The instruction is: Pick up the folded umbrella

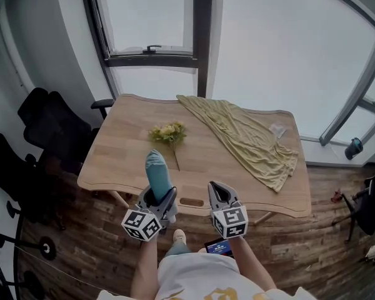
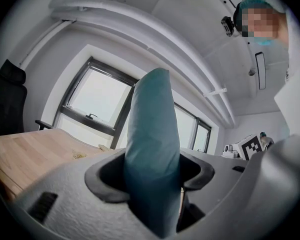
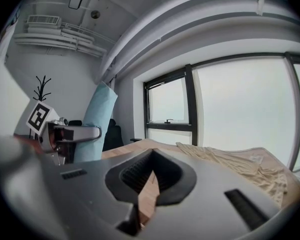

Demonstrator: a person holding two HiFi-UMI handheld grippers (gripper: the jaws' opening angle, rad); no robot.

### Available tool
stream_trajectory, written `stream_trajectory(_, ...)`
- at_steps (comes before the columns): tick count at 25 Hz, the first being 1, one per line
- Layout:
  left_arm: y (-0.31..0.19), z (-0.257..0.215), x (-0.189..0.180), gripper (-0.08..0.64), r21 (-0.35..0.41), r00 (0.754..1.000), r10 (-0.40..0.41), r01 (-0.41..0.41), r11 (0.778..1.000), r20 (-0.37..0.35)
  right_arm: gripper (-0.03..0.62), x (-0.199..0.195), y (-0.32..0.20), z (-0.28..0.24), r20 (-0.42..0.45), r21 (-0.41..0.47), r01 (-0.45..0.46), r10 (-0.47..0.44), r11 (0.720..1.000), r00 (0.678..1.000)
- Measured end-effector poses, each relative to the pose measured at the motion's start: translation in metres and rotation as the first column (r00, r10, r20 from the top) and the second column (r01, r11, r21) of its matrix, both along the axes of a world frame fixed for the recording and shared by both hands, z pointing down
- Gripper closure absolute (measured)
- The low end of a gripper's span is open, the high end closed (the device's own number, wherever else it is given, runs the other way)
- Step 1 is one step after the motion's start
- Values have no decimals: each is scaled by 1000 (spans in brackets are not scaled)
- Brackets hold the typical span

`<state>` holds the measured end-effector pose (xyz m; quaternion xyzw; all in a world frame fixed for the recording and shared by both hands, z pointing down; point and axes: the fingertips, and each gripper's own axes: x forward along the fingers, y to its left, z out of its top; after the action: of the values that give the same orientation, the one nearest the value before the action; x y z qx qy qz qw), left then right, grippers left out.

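Holding the folded umbrella (image 1: 156,172) tight, the left gripper (image 1: 159,197) is up in front of the person, over the near edge of the wooden table (image 1: 125,161). Its two jaws press on the low part of the blue-green umbrella, one on each side. The umbrella stands almost straight up, and its top leans a little out over the table. Its bottom end is hidden inside the gripper.

The right gripper (image 1: 218,194) is just beside the left one. Its jaws are closed together with nothing between them; only a thin line of table shows through.

On the table lie a small bunch of yellow flowers (image 1: 168,132) and a long yellow-green cloth (image 1: 250,139), both well apart from the grippers. Black chairs (image 1: 50,127) stand to the left of the table. Big windows (image 1: 281,49) are behind it.
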<state>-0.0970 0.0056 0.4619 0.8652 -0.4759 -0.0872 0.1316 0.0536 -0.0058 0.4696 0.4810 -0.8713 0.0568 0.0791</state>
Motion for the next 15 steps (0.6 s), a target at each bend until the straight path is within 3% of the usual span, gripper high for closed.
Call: stream_trajectory(15, 2, 4, 1, 281, -12, 1000, 4, -4, 1000, 2, 581, 6, -2, 7, -2, -16, -10, 10, 1000, 1000)
